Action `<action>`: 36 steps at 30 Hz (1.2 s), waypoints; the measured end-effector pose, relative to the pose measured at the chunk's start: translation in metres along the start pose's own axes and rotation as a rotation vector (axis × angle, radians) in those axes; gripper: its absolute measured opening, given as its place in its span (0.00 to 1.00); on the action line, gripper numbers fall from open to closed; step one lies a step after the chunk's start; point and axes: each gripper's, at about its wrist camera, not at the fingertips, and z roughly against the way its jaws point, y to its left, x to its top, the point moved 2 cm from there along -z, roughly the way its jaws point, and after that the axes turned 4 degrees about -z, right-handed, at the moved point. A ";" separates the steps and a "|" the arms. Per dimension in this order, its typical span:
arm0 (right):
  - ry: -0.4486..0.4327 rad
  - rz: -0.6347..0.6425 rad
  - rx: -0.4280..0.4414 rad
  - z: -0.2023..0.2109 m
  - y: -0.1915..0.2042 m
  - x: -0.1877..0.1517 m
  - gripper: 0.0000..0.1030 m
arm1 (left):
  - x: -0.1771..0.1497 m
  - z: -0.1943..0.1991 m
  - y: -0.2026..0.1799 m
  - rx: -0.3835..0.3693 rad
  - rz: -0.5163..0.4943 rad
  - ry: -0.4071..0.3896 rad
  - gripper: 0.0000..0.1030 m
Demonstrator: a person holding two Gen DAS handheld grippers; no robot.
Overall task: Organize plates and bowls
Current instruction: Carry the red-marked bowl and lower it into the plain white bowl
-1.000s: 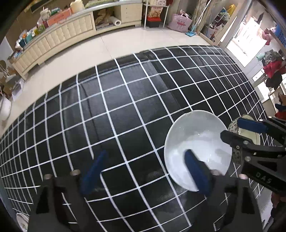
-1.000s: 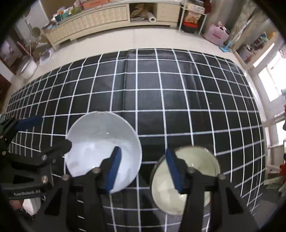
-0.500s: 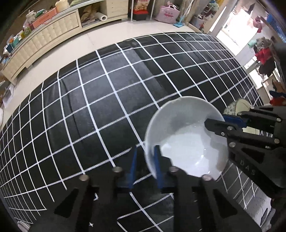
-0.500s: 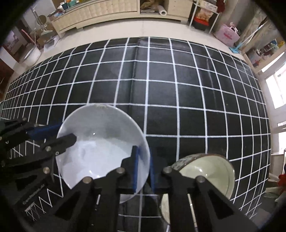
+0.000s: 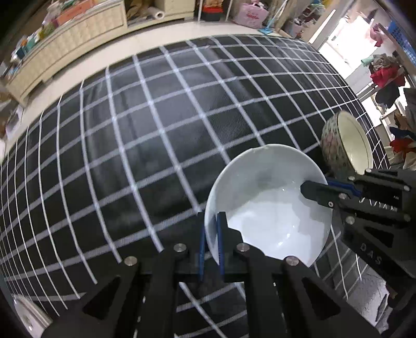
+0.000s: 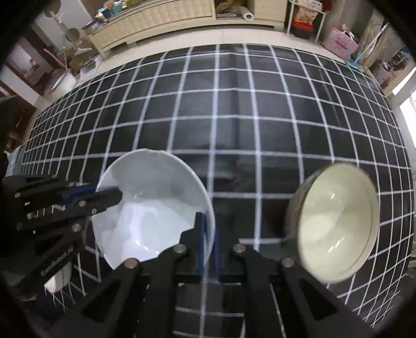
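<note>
A white bowl (image 5: 267, 202) (image 6: 150, 197) sits over the black grid tablecloth (image 5: 130, 130) (image 6: 260, 117), gripped from both sides. My left gripper (image 5: 211, 215) is shut on its left rim, one blue pad inside and one outside. From the right wrist view that left gripper (image 6: 109, 192) reaches in at the left. My right gripper (image 6: 208, 215) is shut on the bowl's right rim and enters the left wrist view (image 5: 314, 188) from the right. I cannot tell whether the bowl touches the cloth. A patterned bowl (image 6: 335, 221) (image 5: 351, 140) with a cream inside stands just right of it, untouched.
The tablecloth stretches far beyond the bowls. Past the table's far edge are pale floor and a long cream cabinet (image 6: 156, 20) with clutter on top. A pink bag (image 6: 340, 44) and piled clothes (image 5: 387, 78) lie to the right.
Both grippers went from open, over the bowls, to shut on opposite rims of the white bowl. In the right wrist view the patterned bowl has slid from under the right finger off to the right.
</note>
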 end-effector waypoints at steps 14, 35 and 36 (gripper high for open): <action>-0.017 -0.006 0.038 0.050 0.060 -0.064 0.07 | -0.069 0.065 0.007 0.008 0.002 -0.046 0.06; -0.001 0.182 0.120 0.046 0.191 -0.046 0.07 | -0.169 0.143 0.109 0.086 0.182 -0.065 0.06; 0.008 0.186 0.116 0.040 0.193 -0.047 0.07 | -0.172 0.139 0.111 0.082 0.187 -0.060 0.06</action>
